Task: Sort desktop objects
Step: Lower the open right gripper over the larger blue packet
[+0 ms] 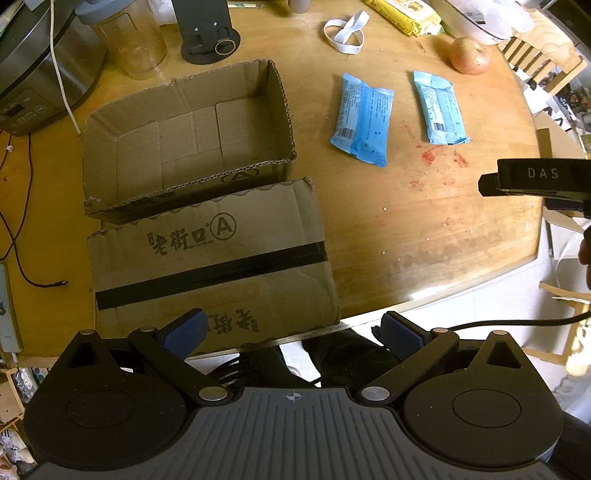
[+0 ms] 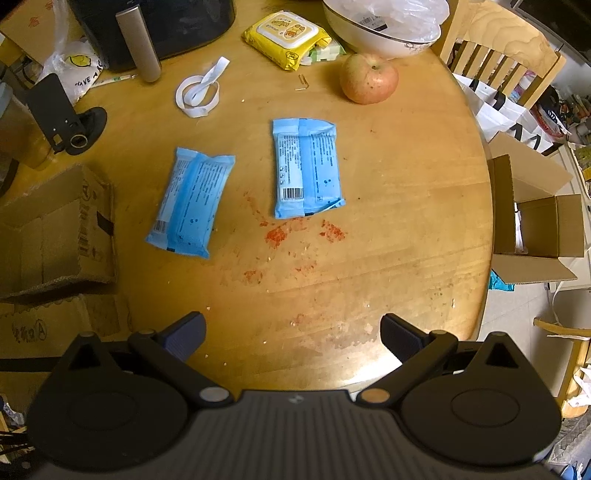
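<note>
Nearest us, our left gripper (image 1: 291, 334) hangs over the table's near edge with its jaws spread wide and nothing between them; just ahead of it lies the flattened flap of the cardboard box (image 1: 192, 147), whose open tray sits empty beyond. Our right gripper (image 2: 291, 332) is likewise released and empty, poised above the bare wooden table (image 2: 369, 277), over a patch of reddish smears. Past the smears lie the two blue packets, flat and seam side up: the left packet (image 2: 190, 201) nearer the box, the right packet (image 2: 308, 166) well apart from it and a little farther off. Farther still we note an apple (image 2: 369, 79), a loop of white elastic band (image 2: 201, 90), a yellow wipes pack (image 2: 286, 37) and a white bowl (image 2: 380, 33) at the far rim. We judge the sorting not yet begun, the likely first step being a packet into the box. To do it well, we would bring the right gripper down on the left packet across its narrow width, near the middle so it does not droop, pads pressed to the tabletop before closing since the wrapper is thin and slippery. Then lift clear of the box wall and release low inside the tray.
</note>
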`<move>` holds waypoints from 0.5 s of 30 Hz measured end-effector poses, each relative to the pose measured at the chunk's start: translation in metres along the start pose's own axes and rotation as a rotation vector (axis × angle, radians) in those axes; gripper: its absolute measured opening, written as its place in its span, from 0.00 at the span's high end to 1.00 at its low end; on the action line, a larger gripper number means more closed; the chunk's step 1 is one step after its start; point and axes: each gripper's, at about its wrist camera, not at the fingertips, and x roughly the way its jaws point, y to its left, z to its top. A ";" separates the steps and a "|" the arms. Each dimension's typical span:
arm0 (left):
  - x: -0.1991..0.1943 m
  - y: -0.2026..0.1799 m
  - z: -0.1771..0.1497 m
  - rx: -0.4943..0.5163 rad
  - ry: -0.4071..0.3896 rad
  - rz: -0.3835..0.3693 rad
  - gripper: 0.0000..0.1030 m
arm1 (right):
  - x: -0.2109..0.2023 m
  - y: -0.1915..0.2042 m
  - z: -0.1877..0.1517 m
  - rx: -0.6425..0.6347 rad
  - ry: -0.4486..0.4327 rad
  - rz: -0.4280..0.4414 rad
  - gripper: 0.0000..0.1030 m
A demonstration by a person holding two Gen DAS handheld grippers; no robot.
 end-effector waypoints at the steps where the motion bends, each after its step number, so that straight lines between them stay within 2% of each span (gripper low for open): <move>1: 0.000 0.000 0.000 0.000 0.000 0.000 0.00 | 0.000 0.000 0.001 0.000 -0.001 -0.001 0.00; 15: 0.001 0.001 -0.002 0.000 0.002 0.003 0.00 | 0.009 -0.004 0.020 0.019 0.004 -0.008 0.00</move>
